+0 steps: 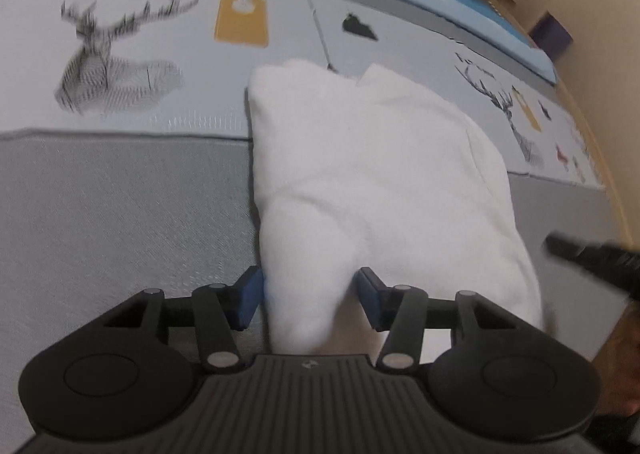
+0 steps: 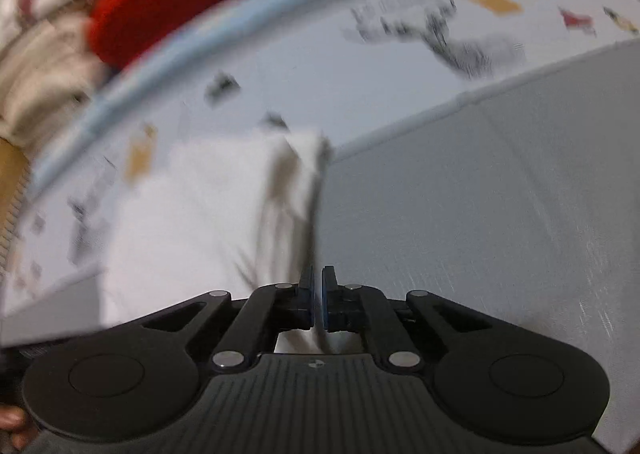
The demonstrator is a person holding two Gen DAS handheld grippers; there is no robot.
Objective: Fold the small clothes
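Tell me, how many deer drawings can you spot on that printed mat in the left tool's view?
2. One deer head is at the far left of the mat; a second deer head is at the right, past the white garment. More may be hidden.

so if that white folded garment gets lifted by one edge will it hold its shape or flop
Probably flop: the white garment looks like soft, thick knit, with rounded puffy folds rather than crisp creases. It likely weighs little for its bulk, so the layers could slide apart and unfold. Its fuzzy surface on the mat suggests it would drag rather than slip if pushed.
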